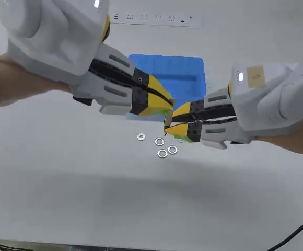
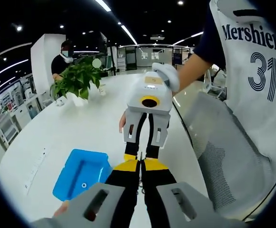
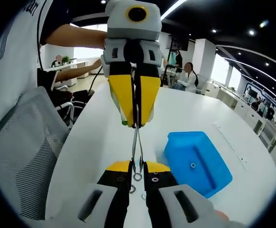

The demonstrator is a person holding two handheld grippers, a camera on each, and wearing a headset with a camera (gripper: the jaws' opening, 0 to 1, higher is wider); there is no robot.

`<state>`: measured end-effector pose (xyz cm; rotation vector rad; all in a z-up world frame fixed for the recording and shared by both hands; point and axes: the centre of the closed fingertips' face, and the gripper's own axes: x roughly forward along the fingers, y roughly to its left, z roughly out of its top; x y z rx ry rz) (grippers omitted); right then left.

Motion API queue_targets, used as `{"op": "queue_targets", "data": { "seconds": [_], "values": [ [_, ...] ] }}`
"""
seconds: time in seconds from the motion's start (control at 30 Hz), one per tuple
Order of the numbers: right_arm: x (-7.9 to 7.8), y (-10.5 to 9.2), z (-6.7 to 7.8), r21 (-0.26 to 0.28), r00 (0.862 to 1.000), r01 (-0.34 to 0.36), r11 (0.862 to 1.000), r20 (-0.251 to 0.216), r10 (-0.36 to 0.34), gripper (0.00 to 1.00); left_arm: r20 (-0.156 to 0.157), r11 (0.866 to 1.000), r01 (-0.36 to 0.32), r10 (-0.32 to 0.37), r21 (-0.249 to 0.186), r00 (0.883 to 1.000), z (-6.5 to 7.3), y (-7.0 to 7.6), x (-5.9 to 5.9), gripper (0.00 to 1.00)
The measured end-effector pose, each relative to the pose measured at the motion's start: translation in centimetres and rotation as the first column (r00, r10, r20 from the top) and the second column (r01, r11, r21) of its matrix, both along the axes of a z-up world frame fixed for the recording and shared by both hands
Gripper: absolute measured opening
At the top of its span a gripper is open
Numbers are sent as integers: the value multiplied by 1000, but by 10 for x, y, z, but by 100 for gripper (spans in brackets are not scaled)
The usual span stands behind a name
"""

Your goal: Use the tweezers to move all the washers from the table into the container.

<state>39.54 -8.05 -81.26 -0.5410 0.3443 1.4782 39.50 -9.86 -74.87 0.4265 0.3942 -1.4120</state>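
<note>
Now the left claw (image 3: 135, 124) and right claw (image 3: 137, 166) are facing tip to tip, both clenching the tweezers (image 3: 136, 142), probably steadying them for a pick. The washers (image 1: 159, 141) are lying on the counter (image 1: 62, 172), just near of the blue container (image 1: 188, 70).

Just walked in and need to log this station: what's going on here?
Two handheld grippers meet tip to tip above a white table. The left gripper and the right gripper both look closed on the tweezers, which span between them, as if being passed or re-gripped. Several washers lie loose on the table below the tips, in front of the blue container. One washer already sits inside it.
</note>
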Motion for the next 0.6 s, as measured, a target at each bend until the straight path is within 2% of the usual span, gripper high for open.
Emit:
{"op": "queue_targets", "data": {
  "seconds": [0.1,0.27,0.5,0.53,0.6],
  "values": [
    [-8,1,-7,-6,1000,-9,1000,-12,9,11,-18,1000,-1,1,2,1000,-6,1,-5,5],
    [-13,1,-16,-21,1000,-16,1000,-22,16,11,-30,1000,3,-2,12,1000,-12,1,-9,5],
    [-17,2,-26,-34,999,-21,999,-31,20,11,-31,1000,-2,3,15,1000,-8,4,-9,5],
    [-18,2,-27,-38,999,-23,999,-30,22,11,-32,1000,-4,5,15,999,-19,3,-12,5],
    [-19,2,-29,-39,999,-24,999,-40,22,11,-33,1000,-6,7,14,999,-28,3,-15,5]
  ]
}}
